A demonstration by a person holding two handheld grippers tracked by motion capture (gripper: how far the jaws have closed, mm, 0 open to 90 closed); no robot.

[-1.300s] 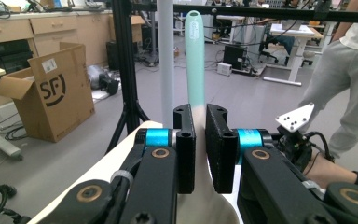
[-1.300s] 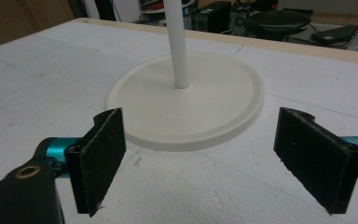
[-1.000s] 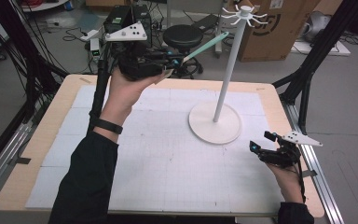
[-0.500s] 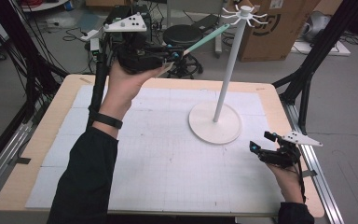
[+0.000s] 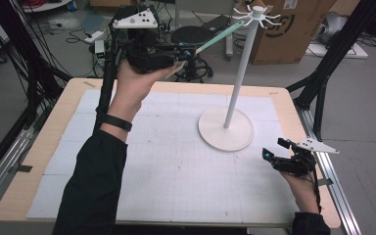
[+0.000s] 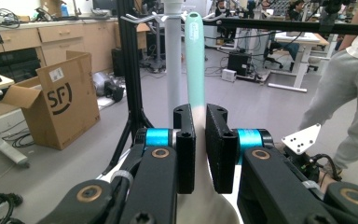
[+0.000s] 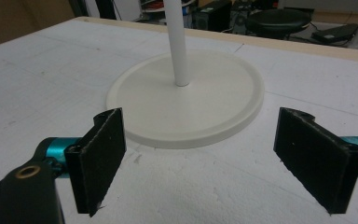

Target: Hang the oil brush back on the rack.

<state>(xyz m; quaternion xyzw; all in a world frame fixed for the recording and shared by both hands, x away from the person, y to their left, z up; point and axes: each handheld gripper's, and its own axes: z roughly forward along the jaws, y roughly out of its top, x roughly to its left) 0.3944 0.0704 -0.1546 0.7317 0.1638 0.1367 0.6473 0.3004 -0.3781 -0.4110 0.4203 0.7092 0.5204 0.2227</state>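
Observation:
My left gripper (image 5: 183,54) is raised above the table's far edge, shut on a utensil (image 5: 220,36) with a mint-green handle and a pale head. The handle slants up to the right, and its tip is close to the ring of hooks (image 5: 257,12) atop the white stand (image 5: 240,68). In the left gripper view the handle (image 6: 195,60) rises between the jaws, just right of the stand's pole (image 6: 173,60). My right gripper (image 5: 275,149) rests low at the table's right side, open and holding nothing. Its jaws (image 7: 200,154) face the stand's round base (image 7: 186,98).
The stand's base (image 5: 225,129) sits right of centre on the white gridded mat (image 5: 166,161). Behind the table are a black stool (image 5: 191,34) and a cardboard box (image 5: 293,29). Black frame posts (image 5: 323,83) flank the table. A person (image 6: 349,93) stands far off.
My left gripper has lifted the utensil higher, and the handle's tip has come up nearer the hooks. The right gripper has stayed put.

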